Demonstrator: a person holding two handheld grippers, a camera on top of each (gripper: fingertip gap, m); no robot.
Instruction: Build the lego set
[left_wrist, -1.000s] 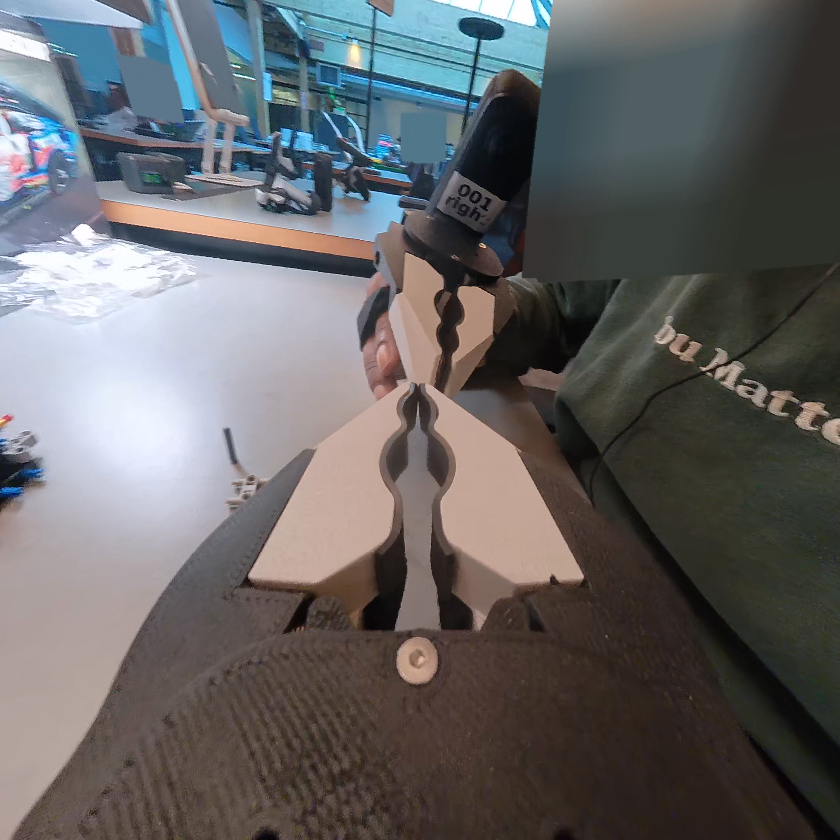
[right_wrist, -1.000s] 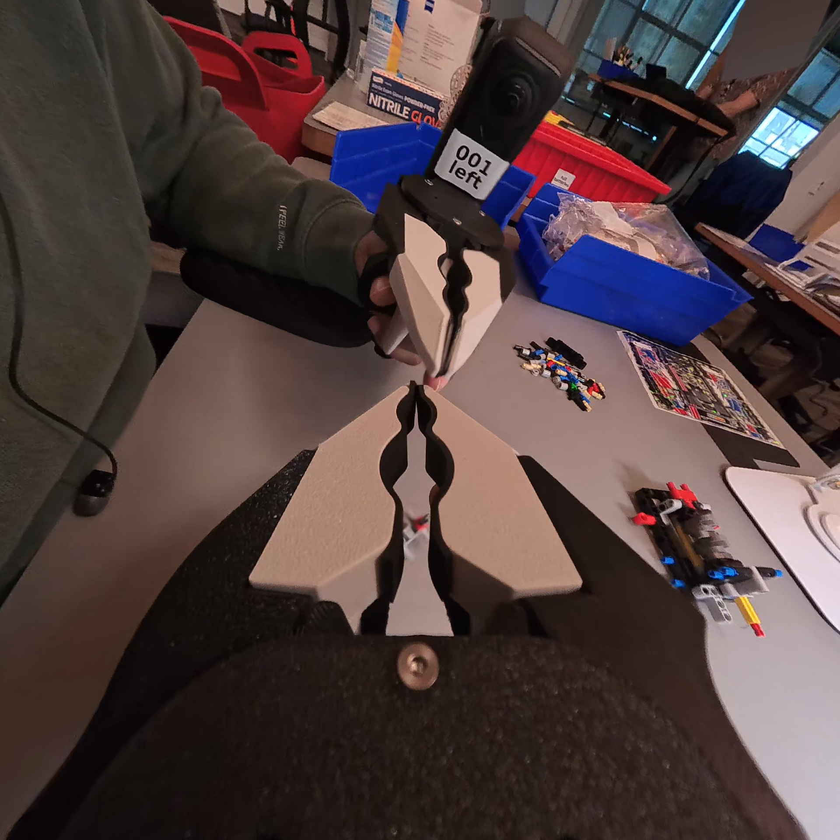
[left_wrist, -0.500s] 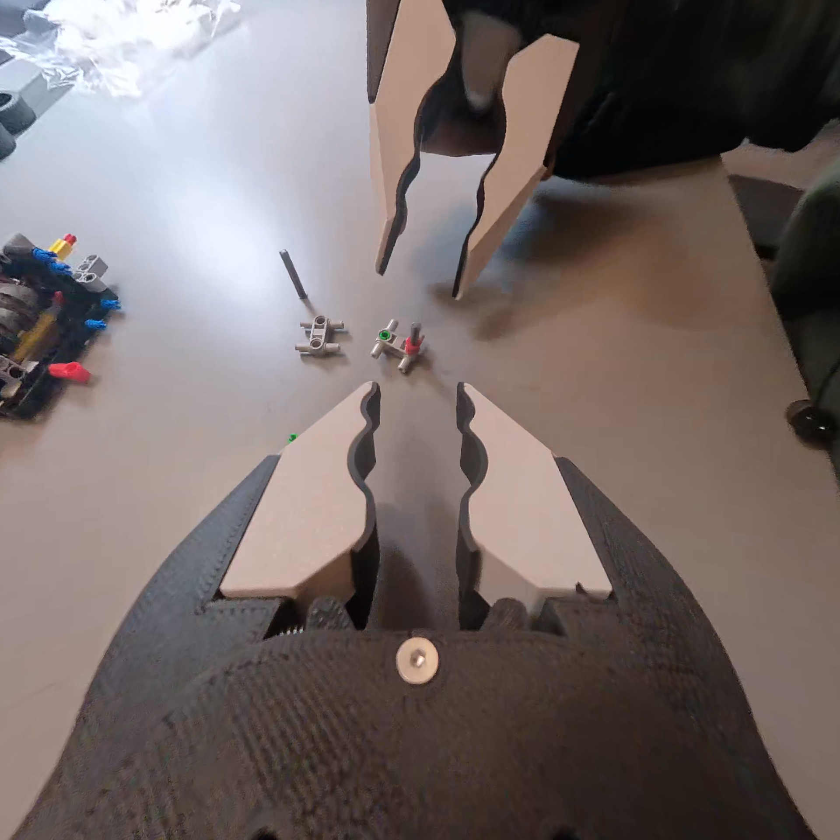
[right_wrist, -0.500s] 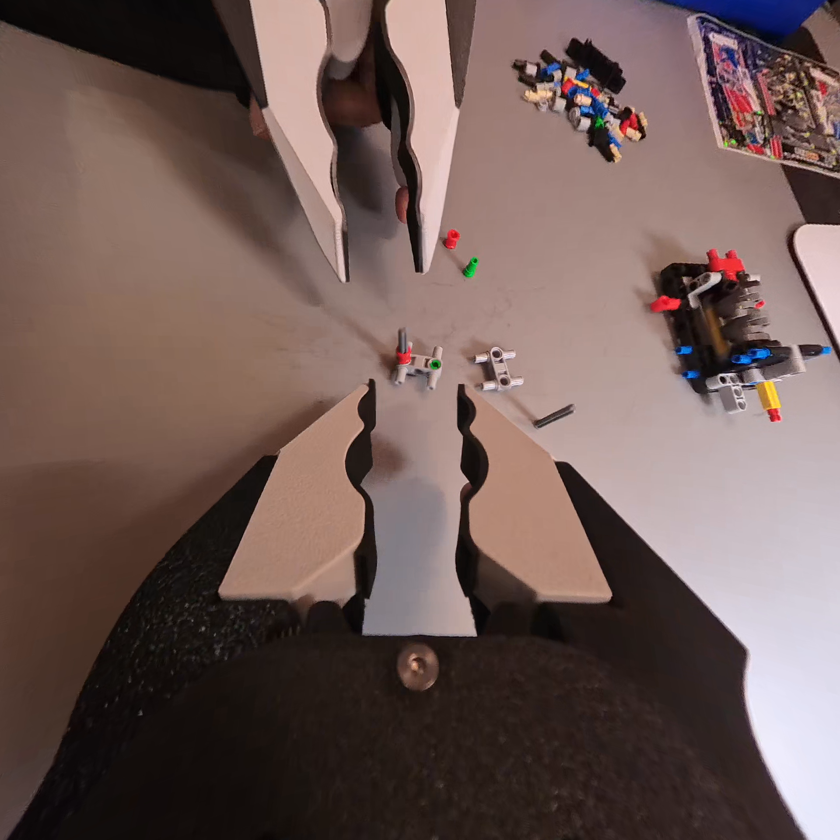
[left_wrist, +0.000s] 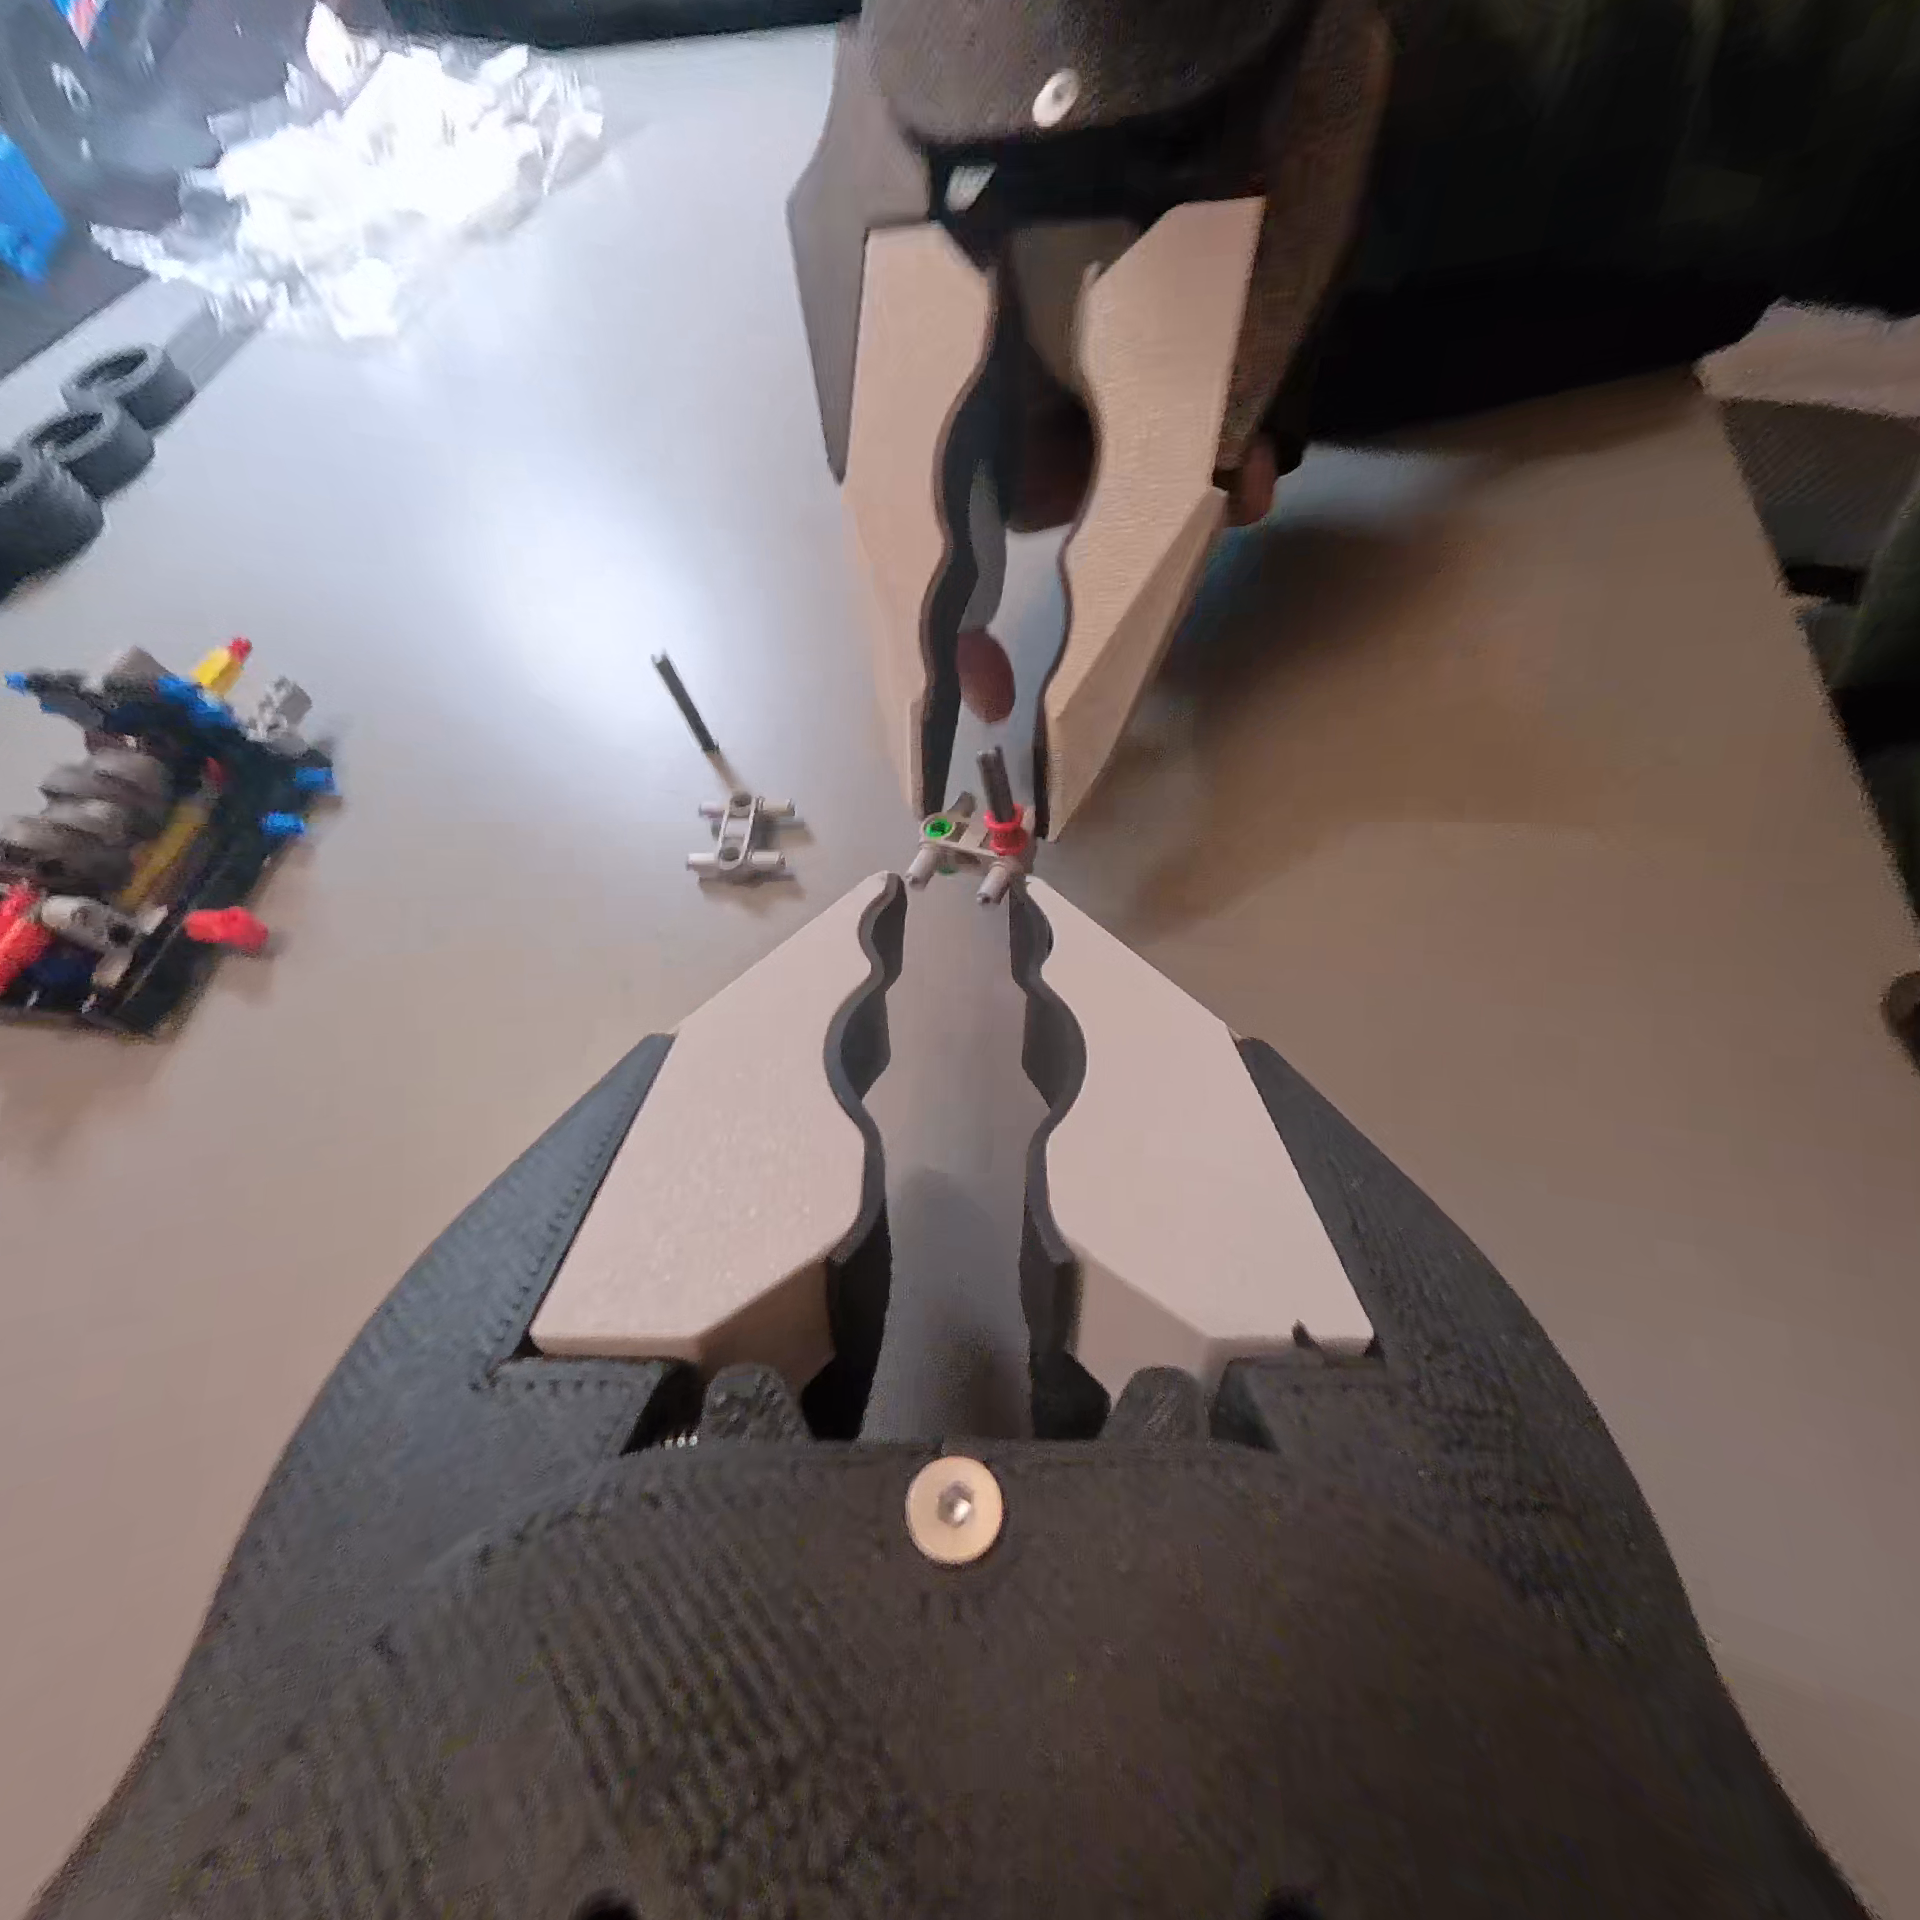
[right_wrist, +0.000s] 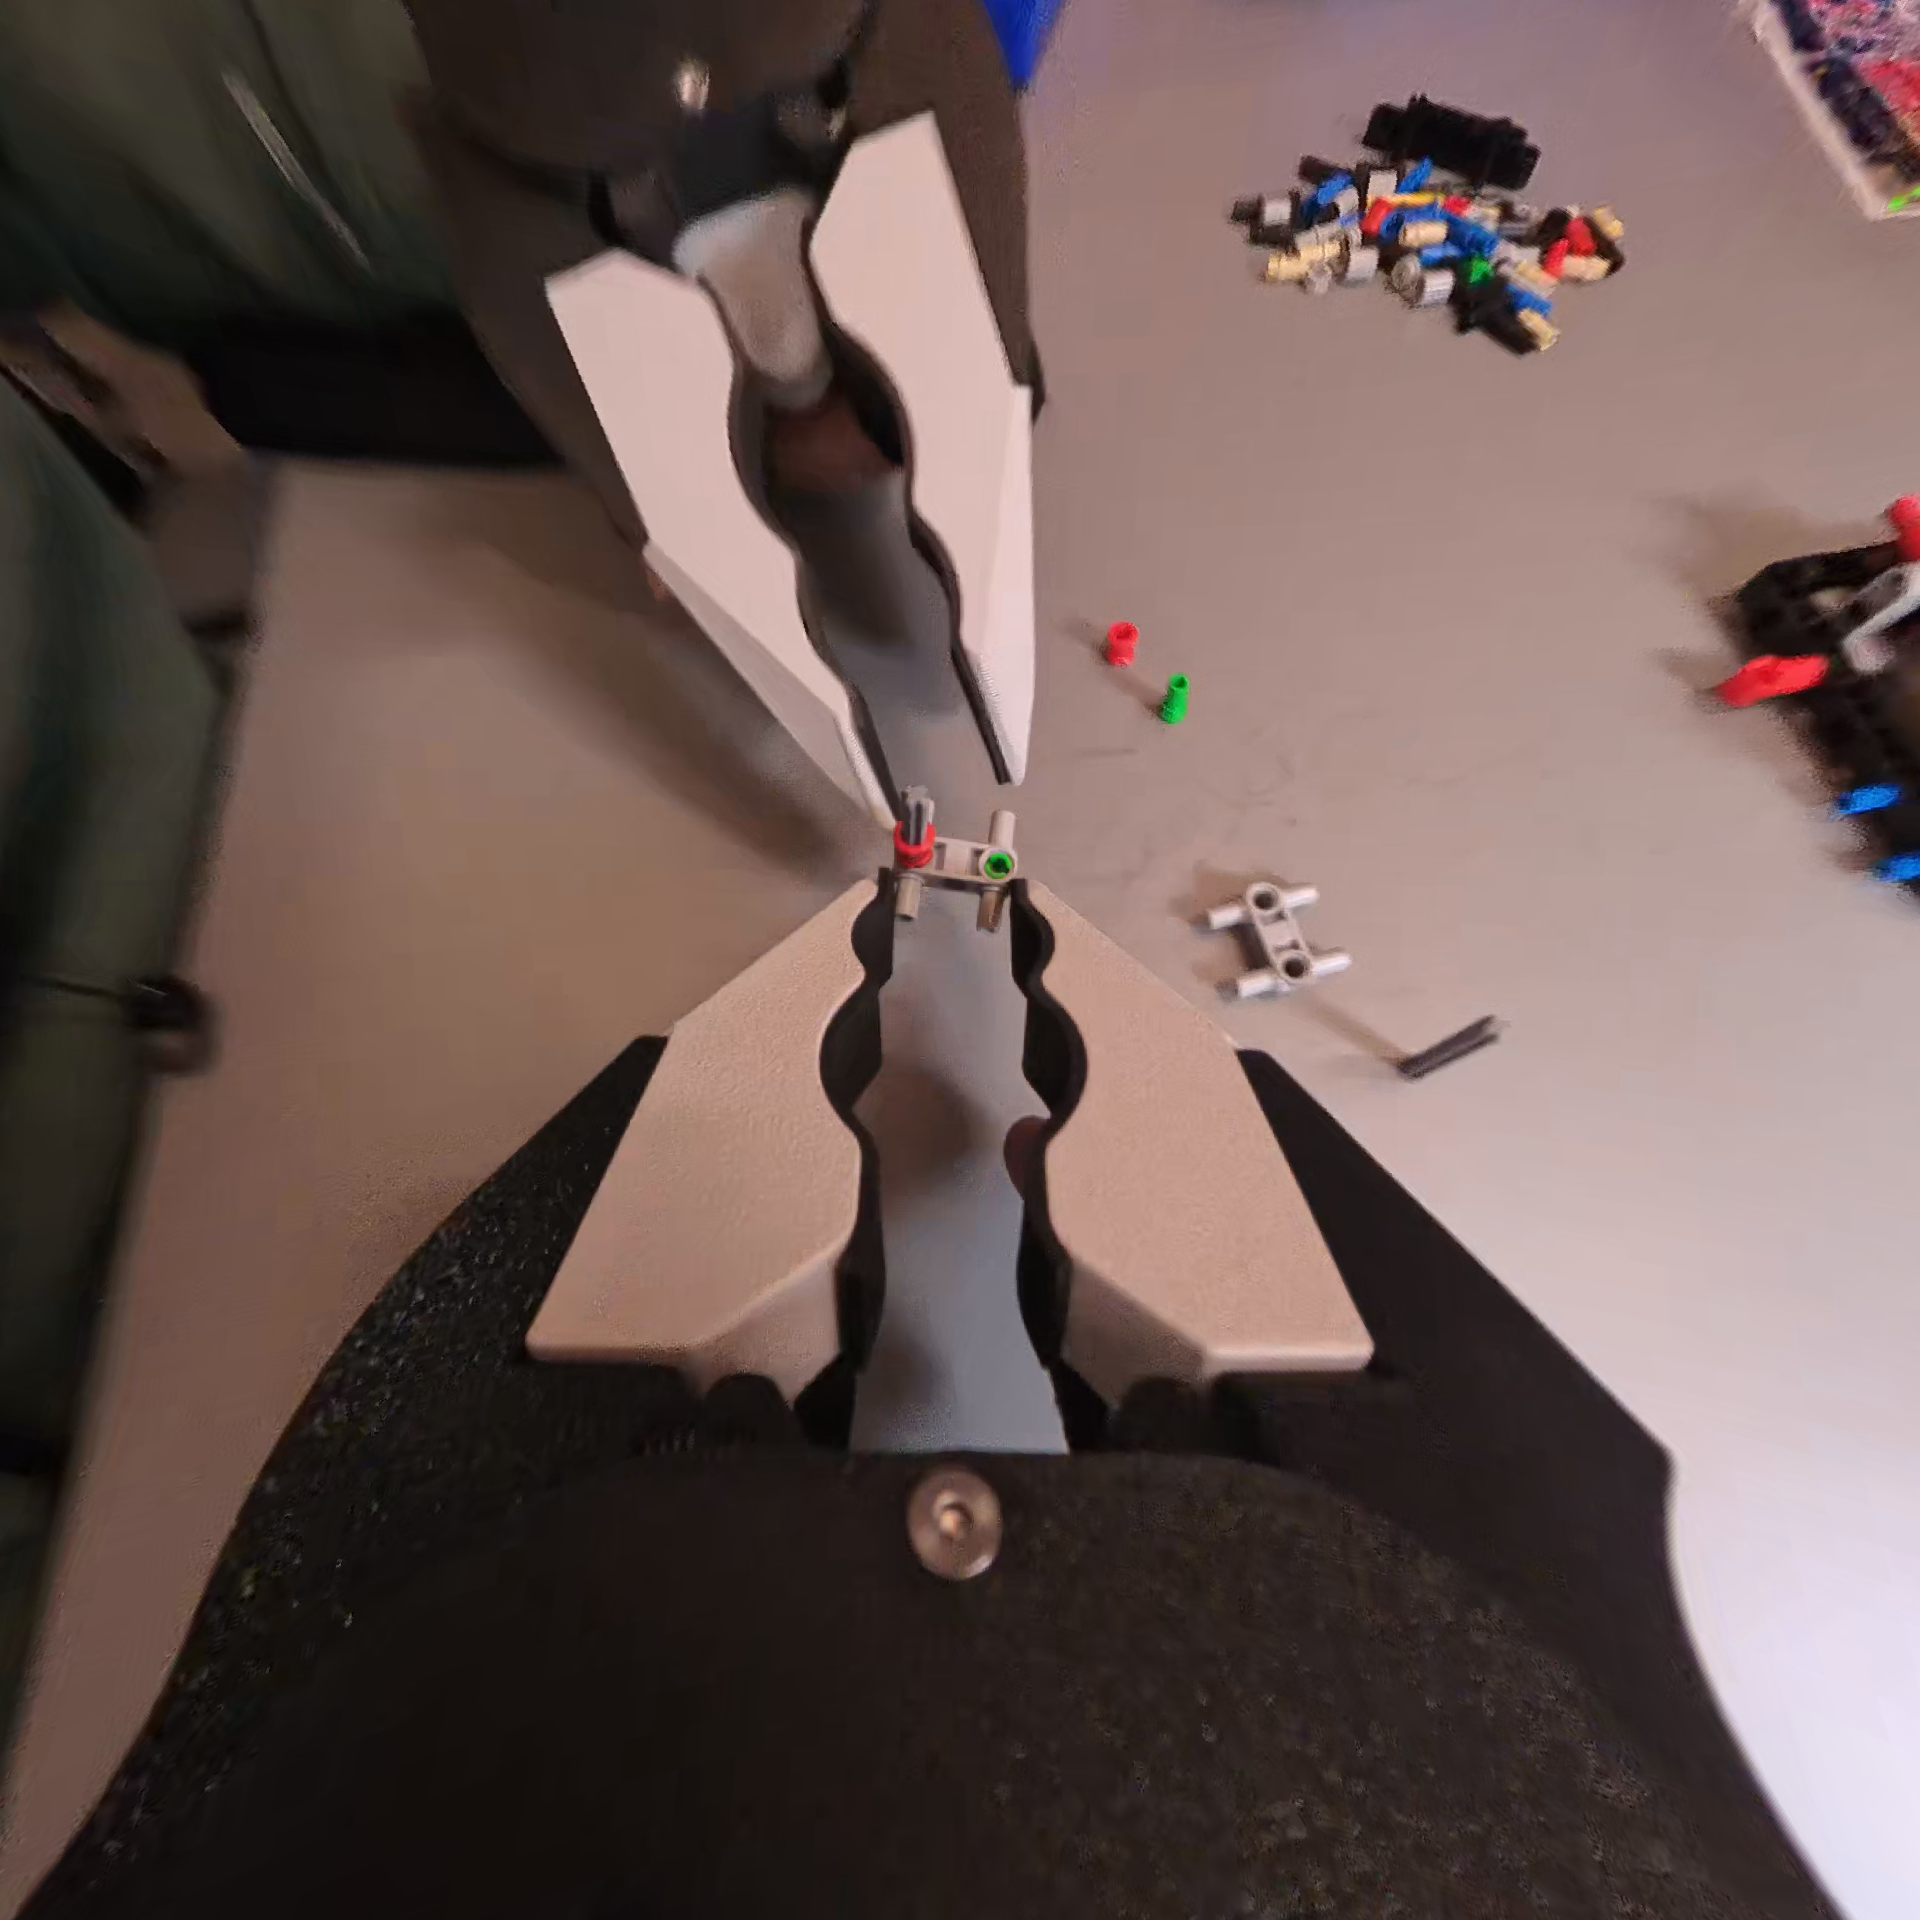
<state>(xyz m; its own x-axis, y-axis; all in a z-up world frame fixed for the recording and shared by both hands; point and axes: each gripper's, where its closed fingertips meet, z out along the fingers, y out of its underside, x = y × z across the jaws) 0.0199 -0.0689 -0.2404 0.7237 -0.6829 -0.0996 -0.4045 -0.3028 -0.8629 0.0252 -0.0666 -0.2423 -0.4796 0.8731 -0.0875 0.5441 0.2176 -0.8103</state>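
Observation:
A small grey connector (left_wrist: 971, 847) with a green pin, a red bush and a short dark axle lies on the grey table (left_wrist: 468, 582). My left gripper (left_wrist: 954, 885) is open, jaws narrow, with its tips right at the connector's near side. My right gripper (left_wrist: 987, 821) faces it from the far side, open, with a tip on each side of the connector. In the right wrist view the connector (right_wrist: 956, 857) sits at the mouth of my right gripper (right_wrist: 948, 896), and the left gripper (right_wrist: 948, 795) comes in from above. I cannot tell whether any fingertip touches it.
A second grey connector (right_wrist: 1280, 940) and a black axle (right_wrist: 1449, 1044) lie nearby. A loose red bush (right_wrist: 1120, 642) and green pin (right_wrist: 1174, 698) are beyond. A part-built black assembly (left_wrist: 135, 831), a parts pile (right_wrist: 1434, 239), tyres (left_wrist: 83, 436) and plastic bags (left_wrist: 395, 177) sit farther out. Less than 4 cm separates the two grippers' tips. The loose red bush (right_wrist: 1120, 642) sits 7 cm or so from the ends of my left fingers.
Both grippers were shut and raised tip to tip. They opened, tilted down over the table, and have now dropped to the grey connector with their jaws narrowed.

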